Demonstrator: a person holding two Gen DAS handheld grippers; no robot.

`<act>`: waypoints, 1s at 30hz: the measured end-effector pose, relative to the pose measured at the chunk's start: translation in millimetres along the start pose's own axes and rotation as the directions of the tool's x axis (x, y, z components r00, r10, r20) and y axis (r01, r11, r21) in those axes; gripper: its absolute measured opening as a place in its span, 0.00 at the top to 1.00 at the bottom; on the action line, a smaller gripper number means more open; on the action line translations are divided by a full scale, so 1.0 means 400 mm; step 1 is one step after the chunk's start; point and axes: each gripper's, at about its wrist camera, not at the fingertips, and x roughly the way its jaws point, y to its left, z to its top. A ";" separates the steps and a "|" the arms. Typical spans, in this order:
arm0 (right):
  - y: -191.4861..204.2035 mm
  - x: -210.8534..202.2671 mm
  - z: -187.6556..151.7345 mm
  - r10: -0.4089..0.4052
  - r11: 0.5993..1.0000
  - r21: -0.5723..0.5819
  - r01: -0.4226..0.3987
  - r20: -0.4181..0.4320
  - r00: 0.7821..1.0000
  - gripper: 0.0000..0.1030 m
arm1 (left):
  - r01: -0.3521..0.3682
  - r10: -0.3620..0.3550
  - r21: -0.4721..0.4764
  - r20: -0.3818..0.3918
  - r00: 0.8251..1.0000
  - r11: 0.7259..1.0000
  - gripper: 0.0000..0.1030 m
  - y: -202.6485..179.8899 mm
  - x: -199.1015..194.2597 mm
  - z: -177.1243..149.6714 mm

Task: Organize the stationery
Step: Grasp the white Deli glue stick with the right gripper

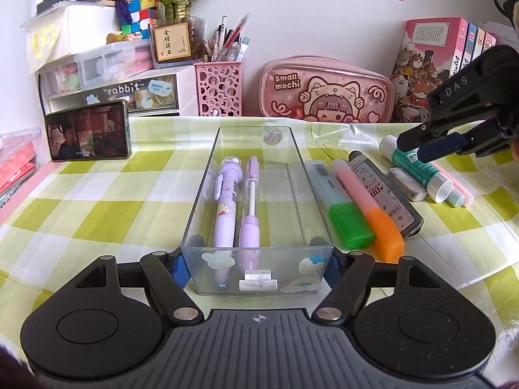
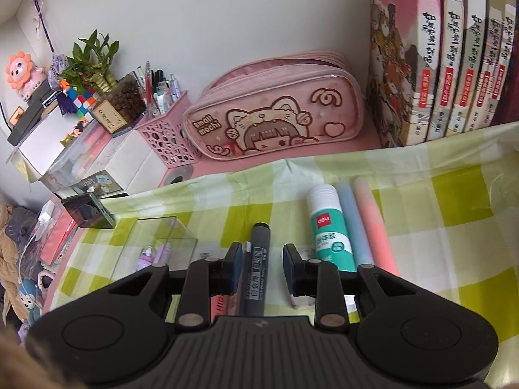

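Observation:
A clear plastic tray (image 1: 198,201) lies lengthwise on the green checked cloth, with two purple pens (image 1: 227,201) and a small white piece (image 1: 258,283) inside. My left gripper (image 1: 256,269) is shut on the tray's near end, a pad against each side wall. To the tray's right lie a green highlighter (image 1: 343,214), an orange highlighter (image 1: 373,207), a dark marker (image 2: 256,265), a white eraser (image 1: 407,184), a glue stick (image 2: 329,227) and two pastel sticks (image 2: 363,223). My right gripper (image 2: 262,259) hovers open over the marker, holding nothing; in the left wrist view this right gripper (image 1: 411,147) hangs above the glue stick.
Along the back wall stand a pink pencil case (image 1: 327,90), a pink pen holder (image 1: 219,89), a row of books (image 2: 454,64) and storage drawers (image 1: 113,81). A phone (image 1: 87,131) leans at the back left. The checked cloth ends short of the pink desk edge on the left.

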 end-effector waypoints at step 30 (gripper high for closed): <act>0.011 0.087 0.006 -0.203 0.963 -0.188 0.192 -0.041 0.978 0.52 | 0.000 0.000 0.001 0.000 1.000 1.000 0.29 0.000 0.000 -0.001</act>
